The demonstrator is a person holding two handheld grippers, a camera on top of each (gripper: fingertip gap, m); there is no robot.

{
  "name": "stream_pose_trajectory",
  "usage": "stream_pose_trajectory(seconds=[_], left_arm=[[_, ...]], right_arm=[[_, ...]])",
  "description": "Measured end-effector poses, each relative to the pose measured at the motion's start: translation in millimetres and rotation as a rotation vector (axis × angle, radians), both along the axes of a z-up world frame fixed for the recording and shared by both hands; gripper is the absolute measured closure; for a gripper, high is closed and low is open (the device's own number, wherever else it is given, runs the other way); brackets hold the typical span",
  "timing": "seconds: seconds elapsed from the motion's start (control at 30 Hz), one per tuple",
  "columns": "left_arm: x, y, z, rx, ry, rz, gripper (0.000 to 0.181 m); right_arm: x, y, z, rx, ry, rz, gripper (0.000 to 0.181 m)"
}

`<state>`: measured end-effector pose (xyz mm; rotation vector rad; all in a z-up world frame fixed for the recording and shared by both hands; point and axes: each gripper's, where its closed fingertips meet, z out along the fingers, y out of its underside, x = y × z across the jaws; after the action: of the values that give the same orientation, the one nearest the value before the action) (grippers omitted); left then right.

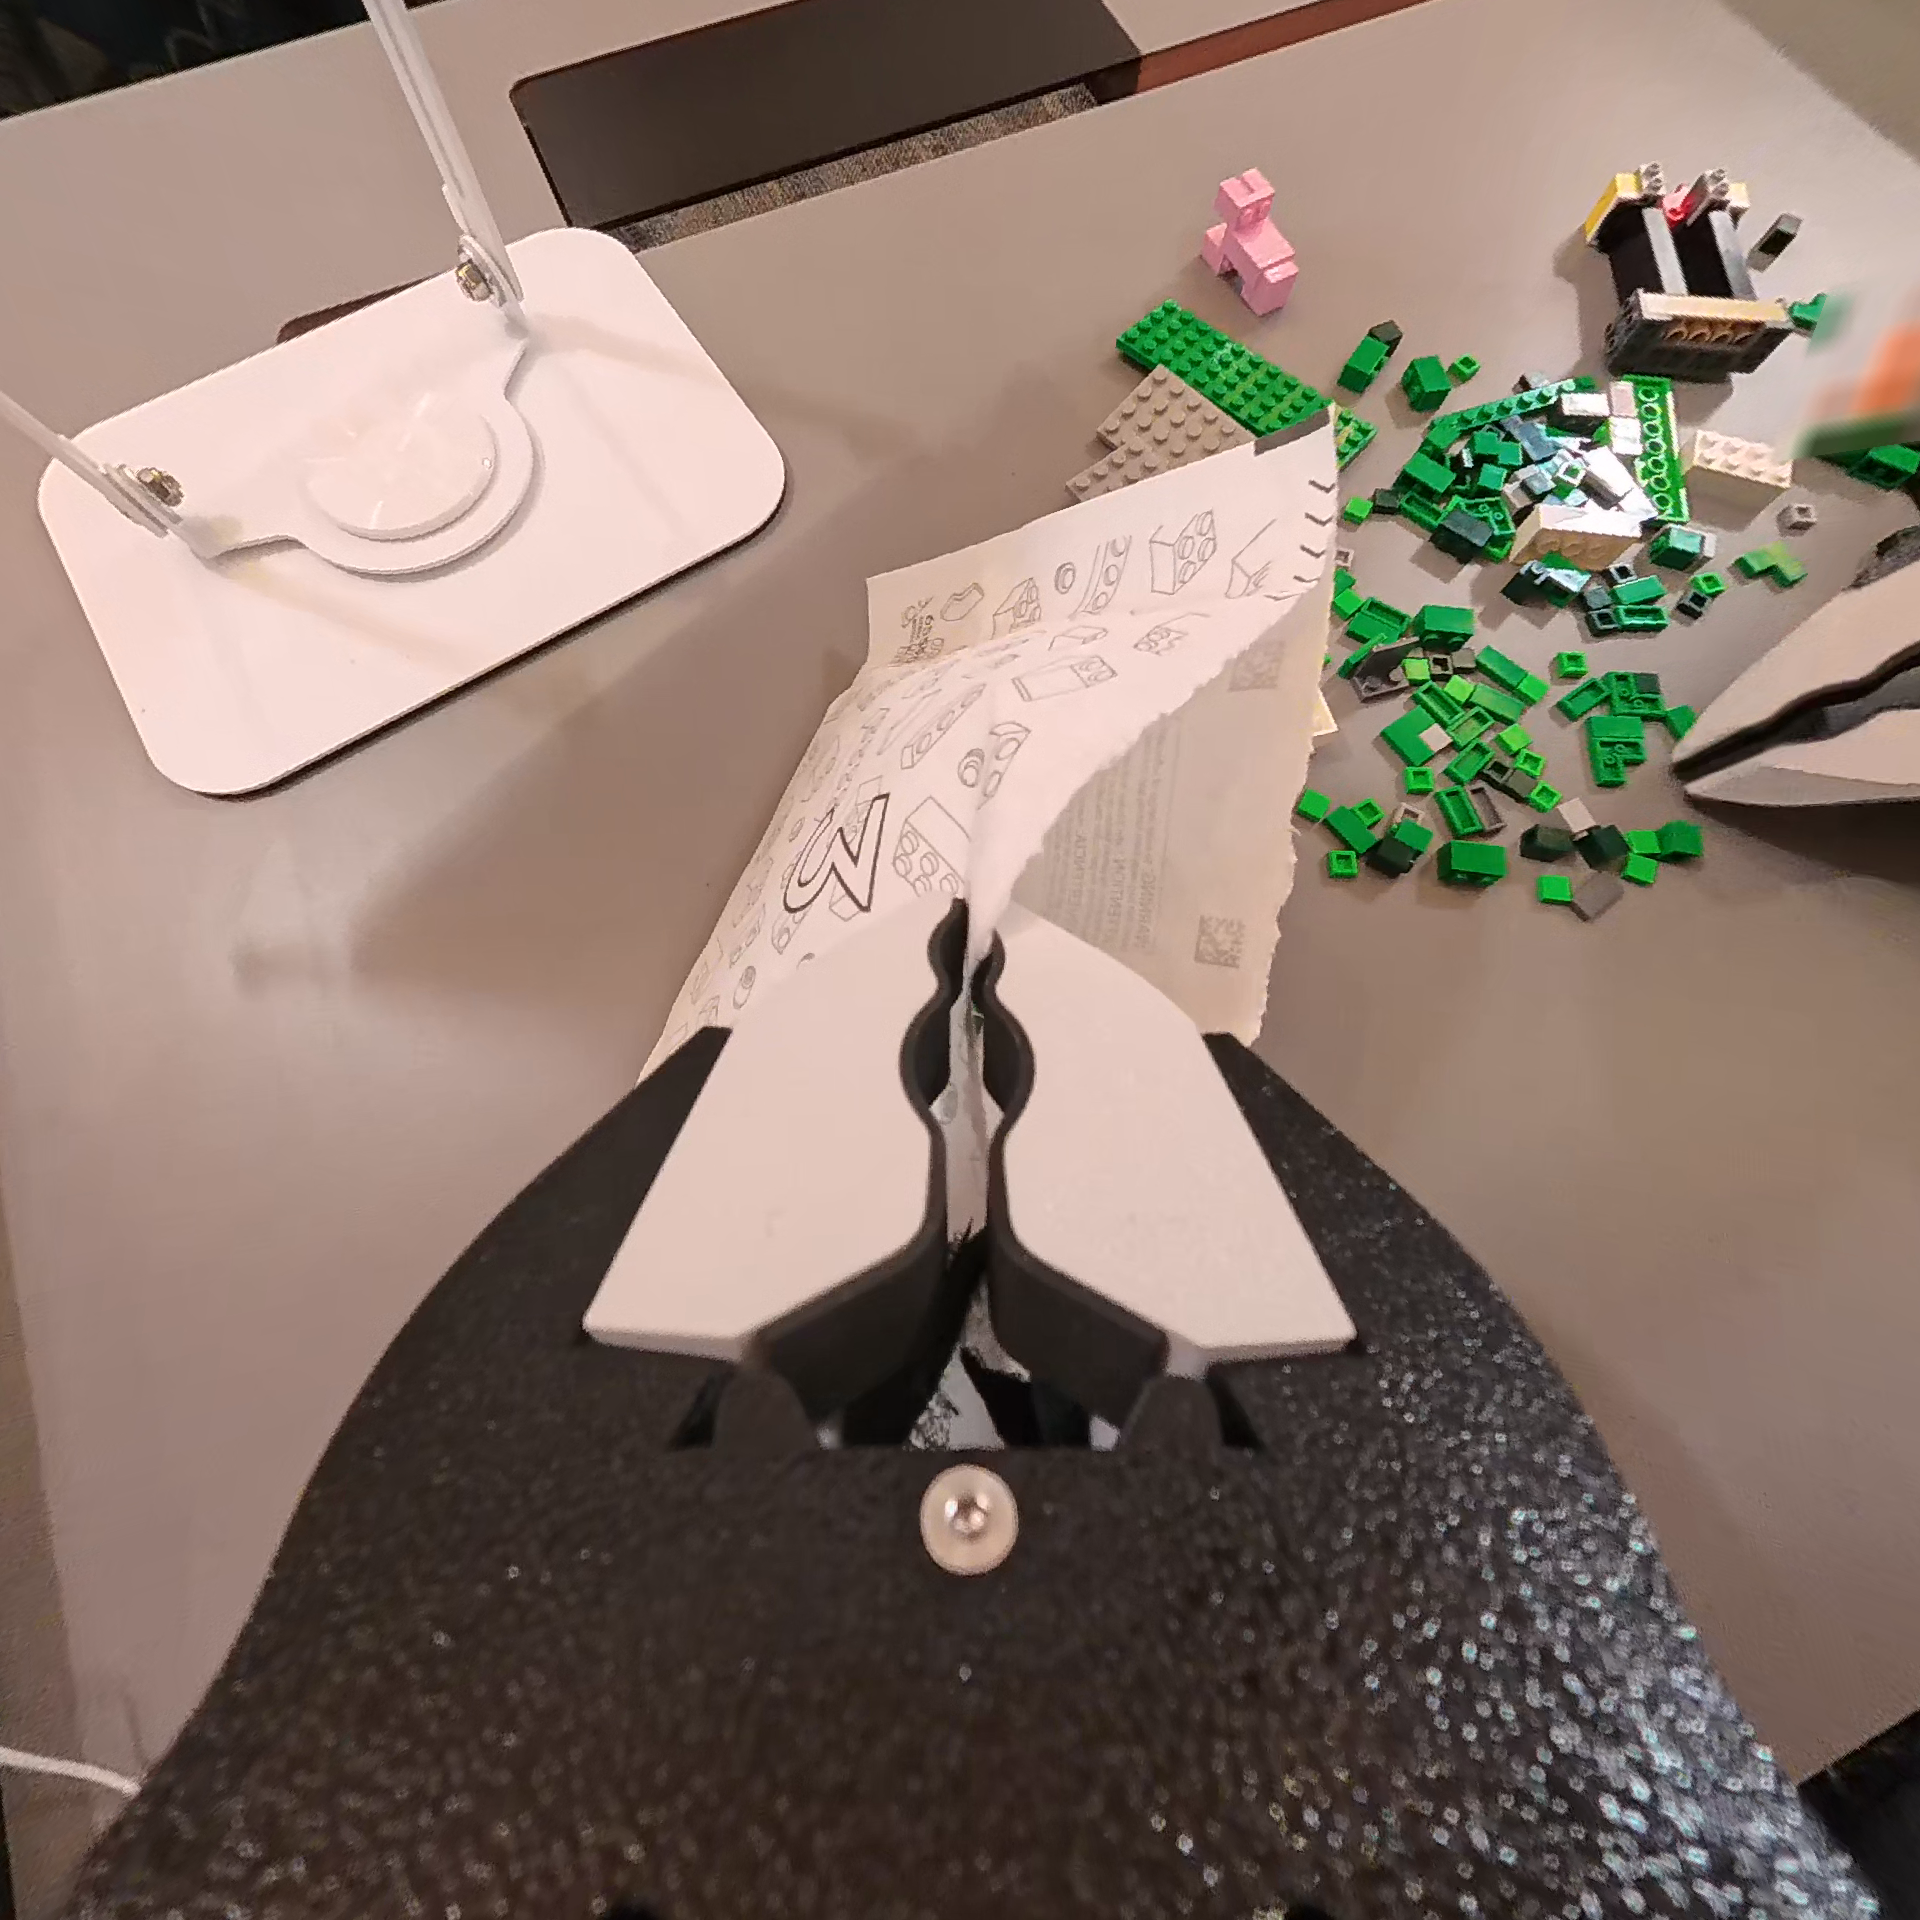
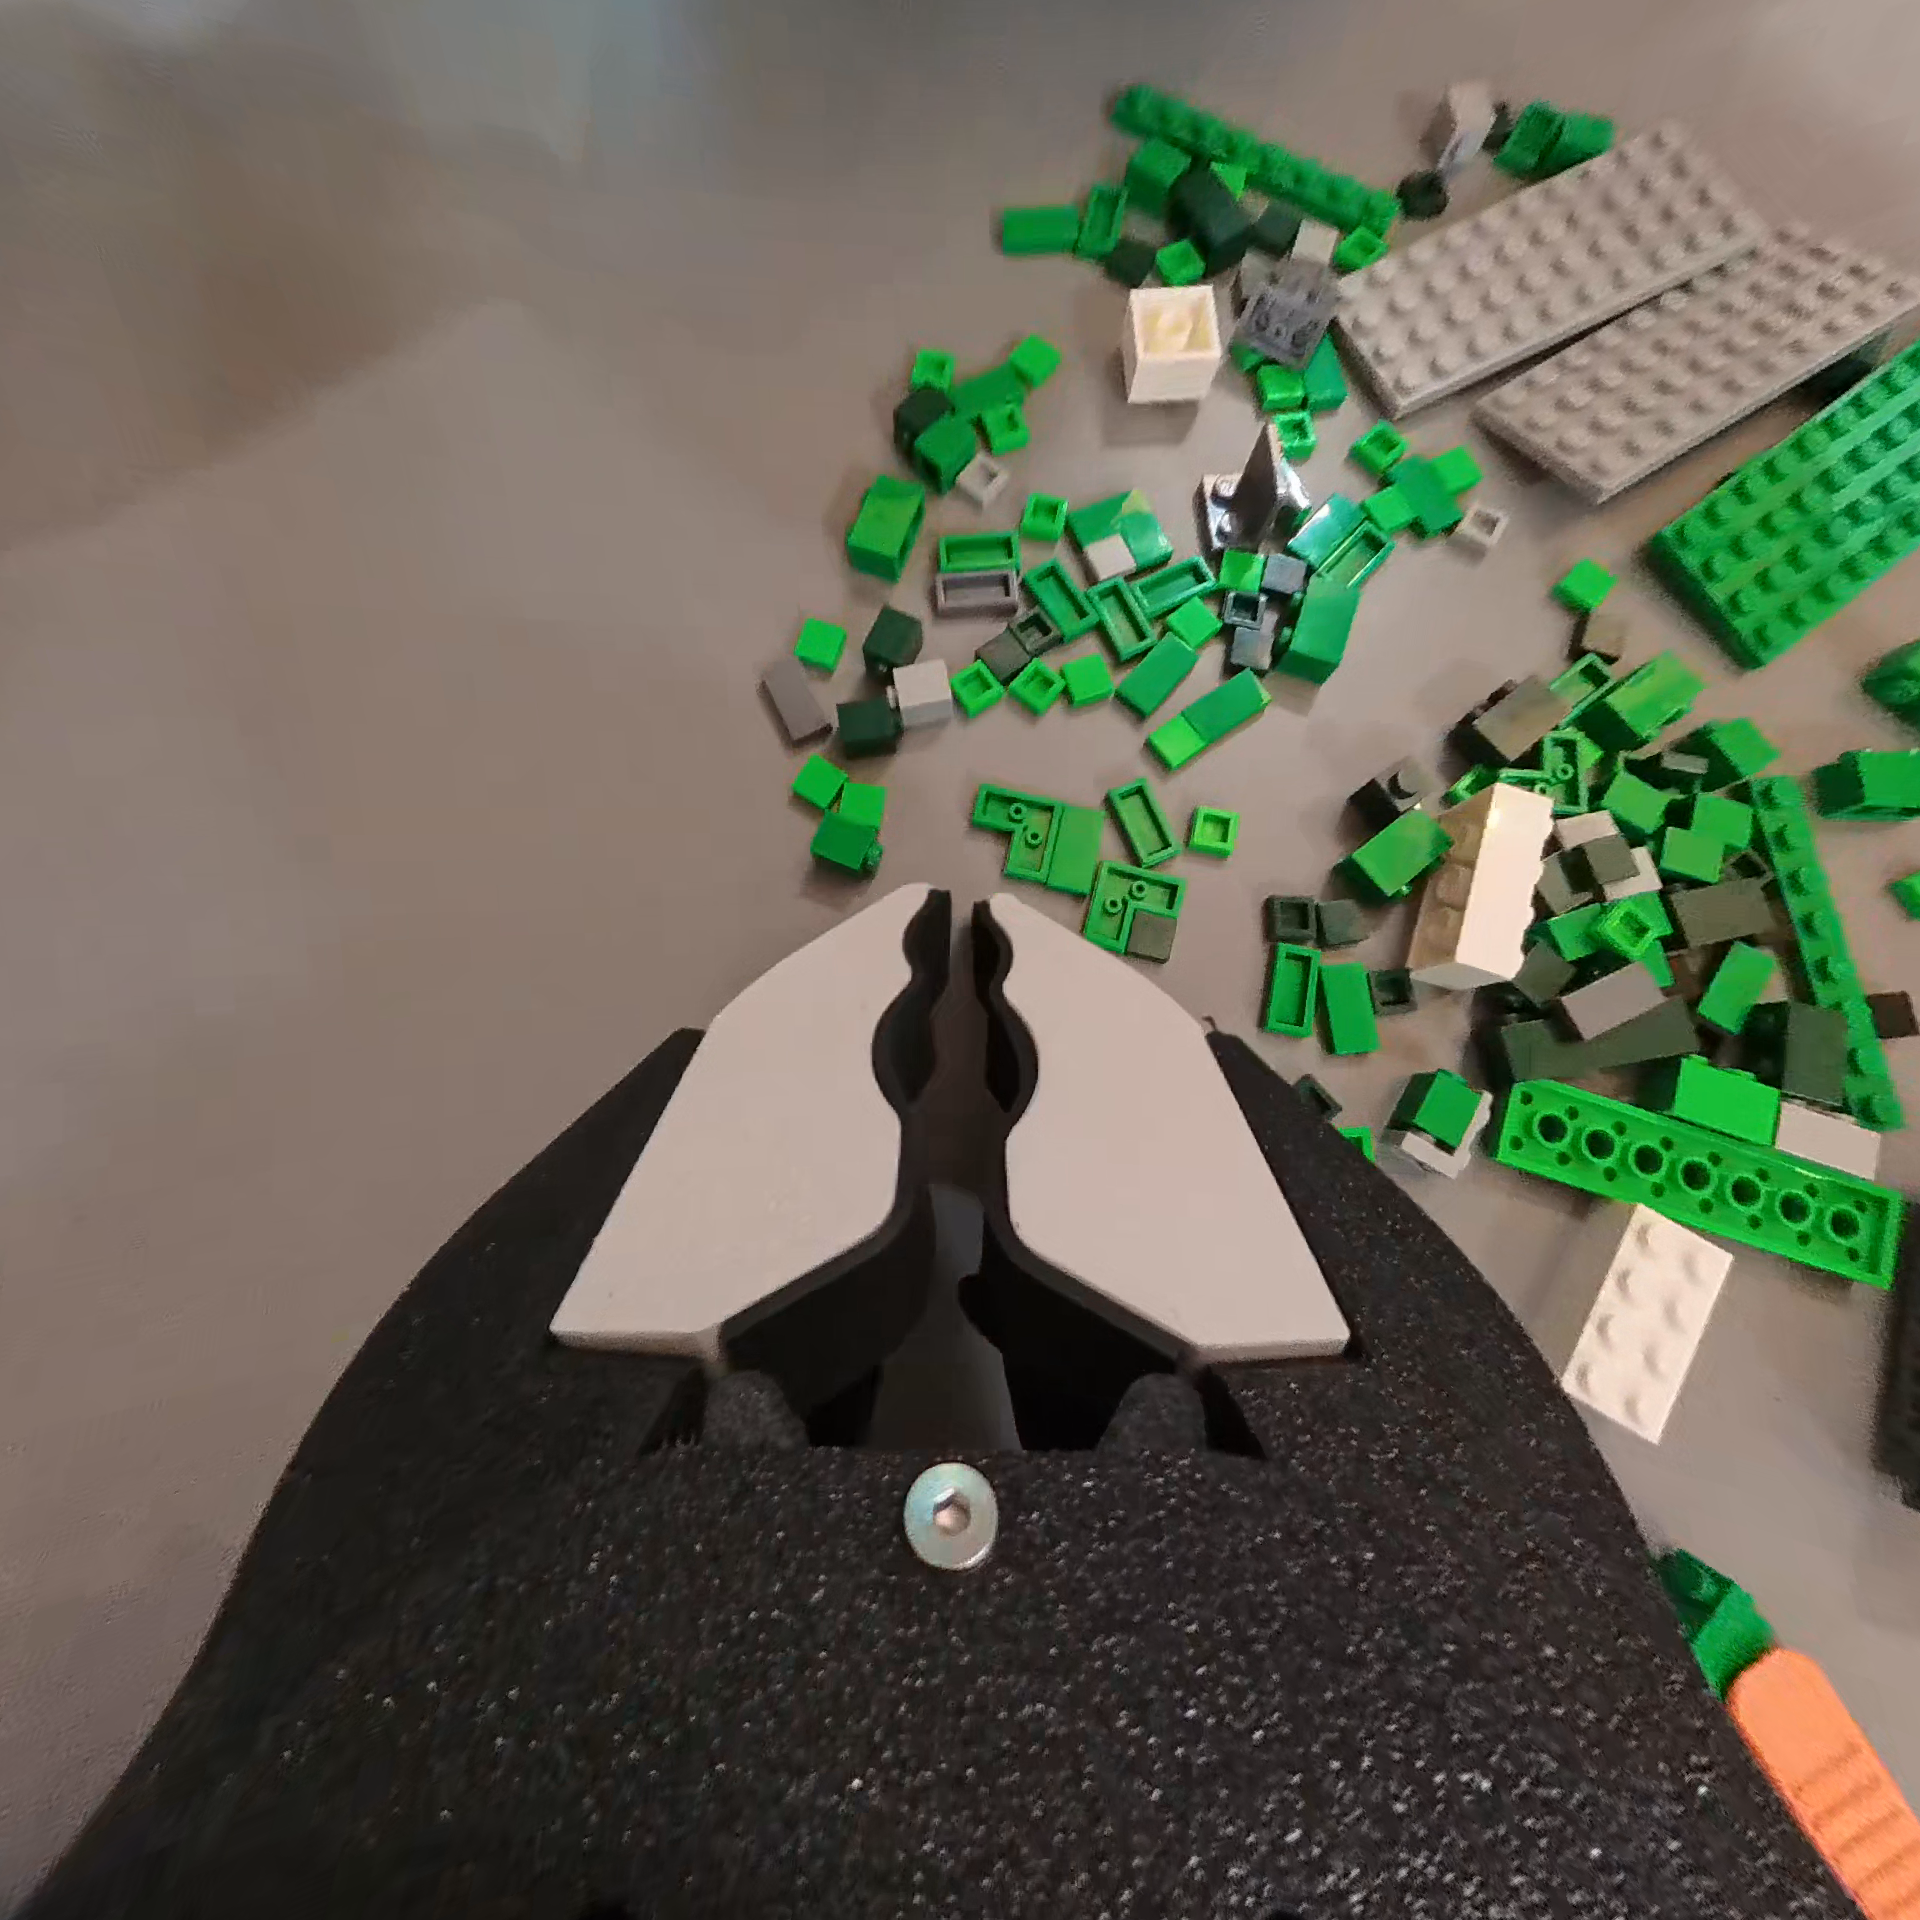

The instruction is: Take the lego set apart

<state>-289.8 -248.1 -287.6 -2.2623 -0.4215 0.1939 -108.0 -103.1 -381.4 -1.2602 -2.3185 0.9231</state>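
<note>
My left gripper (image 1: 968, 920) is shut on a torn white paper bag (image 1: 1049, 707) printed with brick drawings and holds it above the grey table. Many loose green, grey and white lego pieces (image 1: 1507, 665) lie scattered to the right of the bag. A black and white partly built piece (image 1: 1673, 275) and a pink lego animal (image 1: 1247, 244) stand behind them. My right gripper (image 2: 961, 914) is shut and empty, its tips just left of the loose pieces (image 2: 1091, 623). It also shows at the right edge of the left wrist view (image 1: 1808, 717).
Green (image 2: 1808, 520) and grey plates (image 2: 1538, 281) lie at the far right. A white lamp base (image 1: 395, 488) with thin arms stands at the back left. An orange and green tool (image 2: 1808, 1745) lies at the lower right. A dark cut-out (image 1: 831, 114) is in the table's back. The tips of one gripper are about 25 centimetres away from the tips of the other. The pink lego animal (image 1: 1247, 244) is closer to my right gripper, around 25 centimetres from its tips; the left tips are 30 centimetres off.
</note>
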Motion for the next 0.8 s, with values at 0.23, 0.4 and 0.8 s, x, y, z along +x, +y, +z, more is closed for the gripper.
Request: stream_pose_trajectory(seconds=[0.23,0.4,0.8], left_arm=[[2,3,-2,-0.006,-0.005,-0.013,0.181],[3,2,-2,-0.009,-0.002,-0.015,0.181],[7,5,-4,-0.025,0.005,-0.035,0.181]], right_arm=[[-14,1,0,0.013,0.047,-0.041,0.166],[-17,4,0,0.039,0.065,-0.060,0.163],[-23,-5,1,0.001,0.064,-0.062,0.161]])
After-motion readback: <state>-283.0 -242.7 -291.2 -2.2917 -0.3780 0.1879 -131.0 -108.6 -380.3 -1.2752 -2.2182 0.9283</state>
